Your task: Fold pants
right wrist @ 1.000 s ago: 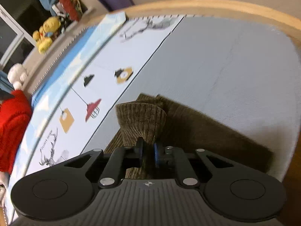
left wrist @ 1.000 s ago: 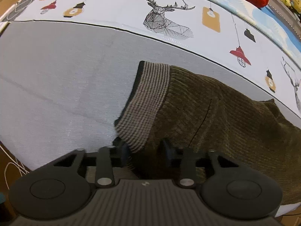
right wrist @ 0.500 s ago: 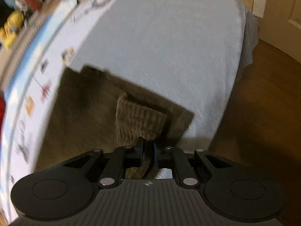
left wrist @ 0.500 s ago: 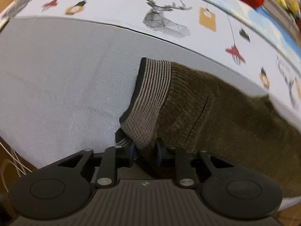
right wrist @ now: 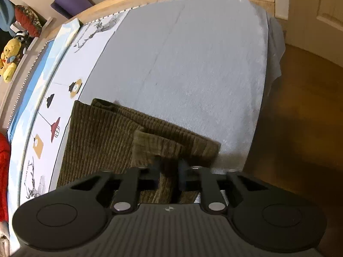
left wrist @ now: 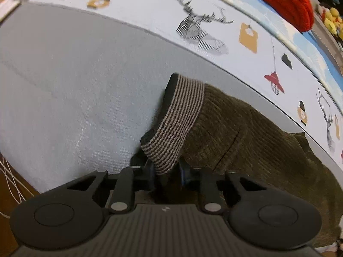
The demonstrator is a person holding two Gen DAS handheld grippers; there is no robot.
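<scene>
The olive-brown corduroy pants (left wrist: 246, 132) lie on a bed, spread over a pale grey sheet (left wrist: 75, 81) with a fine woven grain. Their wide ribs run lengthwise along the cloth, and a thin dark seam cuts across the nap just ahead of the left claw (left wrist: 166, 171). That claw has just been closing, and its jaws now pinch the striped elastic waistband (left wrist: 178, 124), a soft knit band of narrow tan and dark lines with a black inner lining; the band rises from the claw in a lifted curve. Further ahead, past the sheet, lies a white printed cover (left wrist: 203, 21) with line-drawn deer heads, hanging lamps and mustard tags, and beyond it a red ribbed knit (left wrist: 285, 2), perhaps a sweater, though the edge of the view is too warped to be sure

The right claw (right wrist: 169, 171) is clamped narrowly on a leg end (right wrist: 171, 147) of the pants, a thick corduroy flap with a squared hem, lifted above the flat layers below. To the claw's right the bed drops to a brown wooden floor (right wrist: 300, 107). Far to its left a yellow plush toy (right wrist: 9, 62) sits on a ledge
</scene>
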